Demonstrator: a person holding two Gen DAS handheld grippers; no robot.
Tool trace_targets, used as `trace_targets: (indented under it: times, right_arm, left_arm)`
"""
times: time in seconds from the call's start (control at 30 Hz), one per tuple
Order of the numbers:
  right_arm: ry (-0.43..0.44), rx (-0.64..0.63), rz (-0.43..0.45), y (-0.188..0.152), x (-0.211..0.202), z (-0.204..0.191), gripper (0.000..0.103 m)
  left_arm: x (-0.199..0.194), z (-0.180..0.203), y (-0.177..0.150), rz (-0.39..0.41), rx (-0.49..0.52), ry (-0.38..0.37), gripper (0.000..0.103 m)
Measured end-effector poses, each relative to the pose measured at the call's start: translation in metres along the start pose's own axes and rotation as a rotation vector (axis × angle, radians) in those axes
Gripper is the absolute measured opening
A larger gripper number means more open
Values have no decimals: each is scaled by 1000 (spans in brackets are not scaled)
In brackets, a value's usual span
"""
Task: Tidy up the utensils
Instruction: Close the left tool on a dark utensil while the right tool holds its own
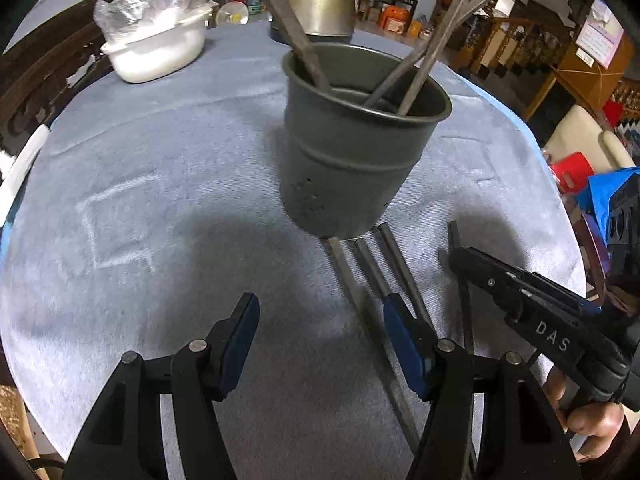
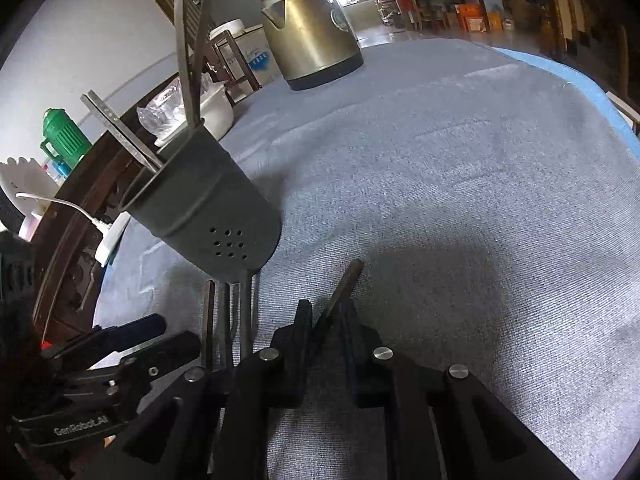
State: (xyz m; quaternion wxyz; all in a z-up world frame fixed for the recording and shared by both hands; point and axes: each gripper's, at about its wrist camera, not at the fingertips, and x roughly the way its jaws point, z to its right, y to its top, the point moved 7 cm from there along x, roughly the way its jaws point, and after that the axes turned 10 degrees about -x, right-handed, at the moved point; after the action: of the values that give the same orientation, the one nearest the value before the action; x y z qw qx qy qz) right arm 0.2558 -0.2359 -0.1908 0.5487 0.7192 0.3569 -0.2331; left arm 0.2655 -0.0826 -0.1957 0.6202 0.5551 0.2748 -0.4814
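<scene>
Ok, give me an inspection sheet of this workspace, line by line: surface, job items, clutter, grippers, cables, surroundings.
Surface: round table under a grey-blue cloth.
Job's things: dark metal utensil holder standing upright, three metal chopsticks leaning inside; three more chopsticks lying flat on the cloth in front of it.
Clutter: brass-coloured electric kettle; white lidded bowl with a plastic bag on it.
Grippers: left gripper open, holding nothing; right gripper shut on one chopstick.
Cables: white cable and plug at the table's left edge.
Surroundings: green thermos, wooden furniture, shelves of goods behind.
</scene>
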Motion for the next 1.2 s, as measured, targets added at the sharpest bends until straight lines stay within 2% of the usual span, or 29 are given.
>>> trace_targets:
  times: [0.13,0.23,0.33,0.47,0.57,0.63,0.8,1.03,1.1,1.2]
  right_arm:
    - [12,6,6,0,0,3,16]
    - [21,10,9,-1,0,3,16]
    - [26,14,10,-1,0,3,16]
    - [27,10,10,-1,0,3,16]
    - [25,-1,7,-1,0,3,15]
    - [22,-16,3,0,0,1,15]
    - [14,-57,-21,2,1,-1,16]
    - [18,-95,-94,4,3,-3,19]
    - [23,-79,-120,5,5,-1,19]
    - [40,-22,-159,10,9,3,19]
  left_arm:
    - [8,0,3,-24,7,-12,63]
    - [13,2,4,-39,18,-32,47]
    - [14,3,5,-32,46,-44,40]
    - [17,10,8,-44,67,-86,19]
    - [17,12,6,-53,86,-106,15]
    - [17,13,7,-62,111,-118,13]
    - [13,7,10,-71,176,-89,12]
    - [9,-3,10,-97,175,-77,12]
    - [6,-7,12,-99,160,-87,14]
    - [3,-11,17,-101,133,-93,23]
